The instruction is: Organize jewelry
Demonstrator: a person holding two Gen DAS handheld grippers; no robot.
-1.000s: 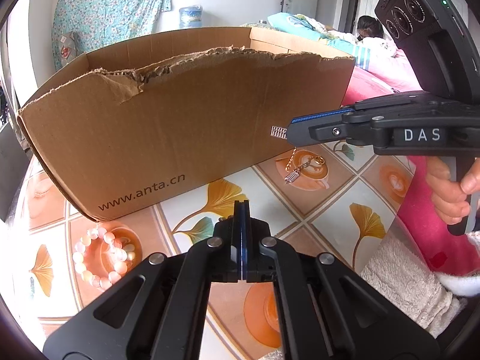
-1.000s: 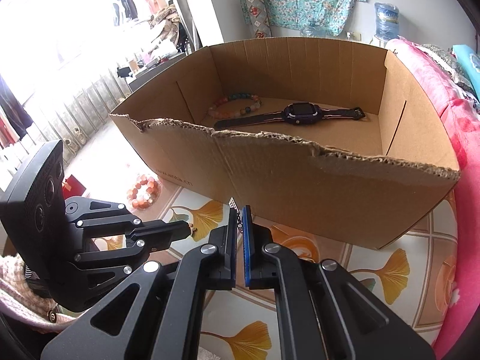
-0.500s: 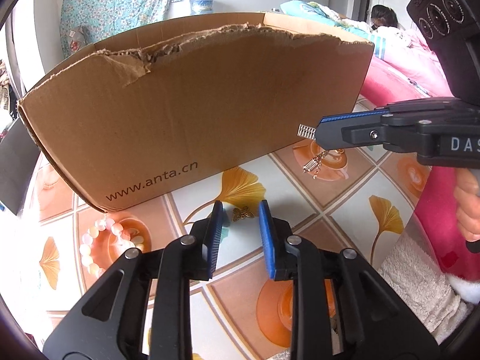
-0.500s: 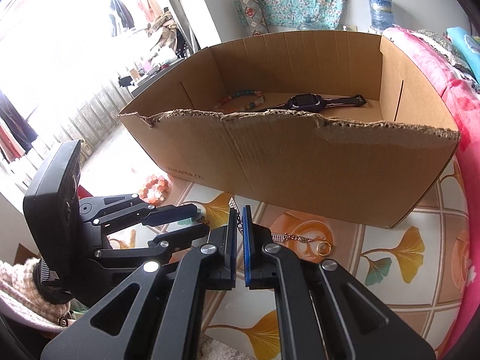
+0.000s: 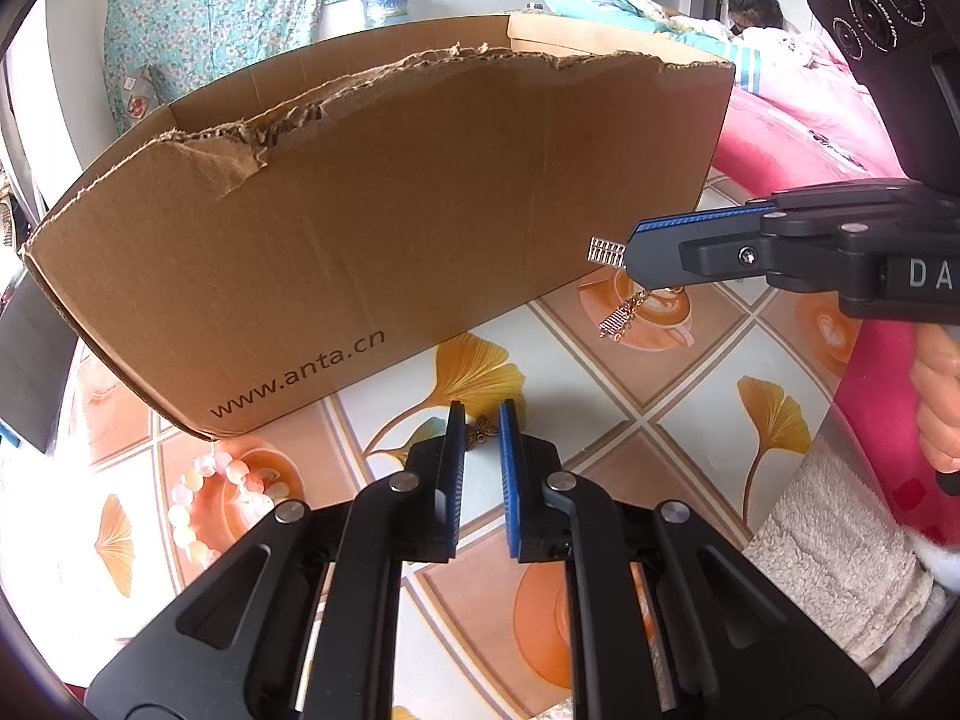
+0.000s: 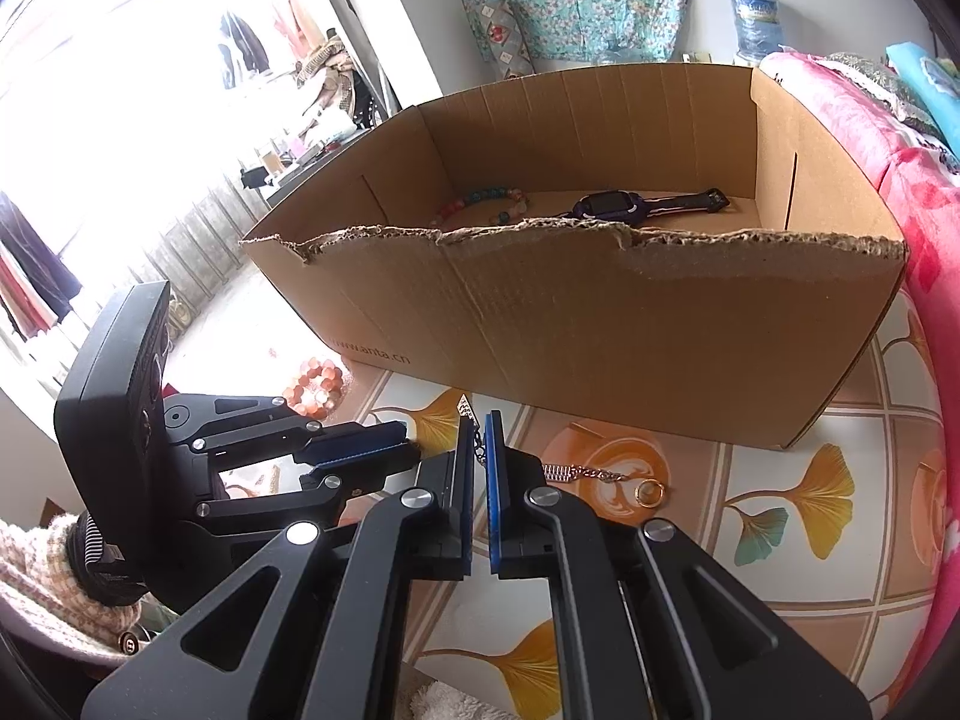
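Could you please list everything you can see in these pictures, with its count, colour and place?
cardboard box: one, brown, on the table
smartwatch: one, dark purple, inside the box
beaded bracelet: one, multicoloured, inside the box, left of the watch
pink bead bracelet: one, pink-orange, on the table by the box's left corner
chain with ring: one, silver with gold ring, hanging from the right gripper
small charm: one, bronze, on the table
tablecloth: one, ginkgo-leaf tiles
water jug: one, blue, far wall
left hand-held gripper: black, jaws just closing around the charm, contact unclear
right hand-held gripper: black, shut on the chain
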